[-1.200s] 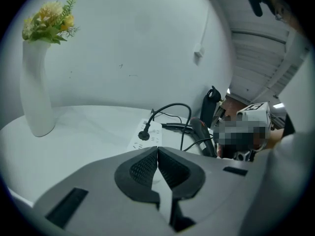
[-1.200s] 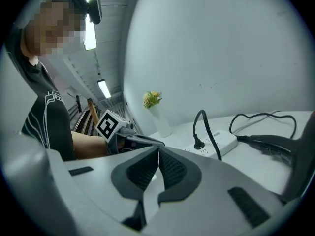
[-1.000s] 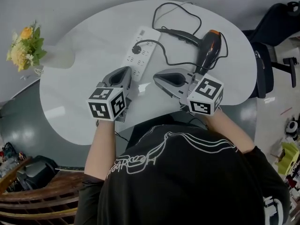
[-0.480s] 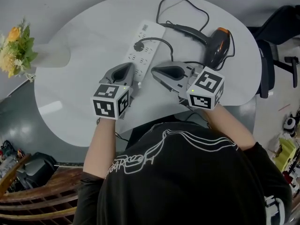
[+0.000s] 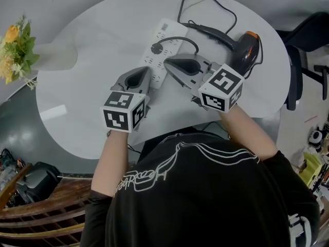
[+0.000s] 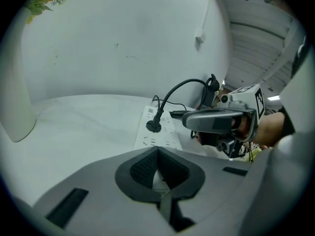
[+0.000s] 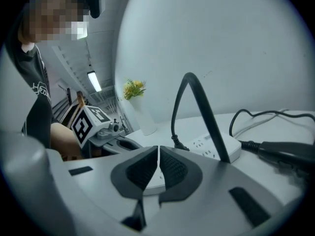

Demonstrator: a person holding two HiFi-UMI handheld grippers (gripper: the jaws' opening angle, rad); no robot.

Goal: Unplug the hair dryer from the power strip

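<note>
The left gripper [image 5: 144, 74] and right gripper [image 5: 168, 62] hovered beside the power strip [image 5: 160, 37], fingers pressed together, holding nothing. The hair dryer [image 5: 245, 50] lay on the counter [image 5: 87, 60], its plug [image 5: 157, 48] seated in the strip.

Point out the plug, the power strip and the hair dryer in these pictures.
plug [image 6: 153, 127], left gripper view, on its round black head.
power strip [image 5: 163, 34], head view, on its bare far end.
hair dryer [image 5: 247, 48], head view, on its orange-and-black body.

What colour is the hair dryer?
The hair dryer is black with an orange band, clearest in the head view.
</note>
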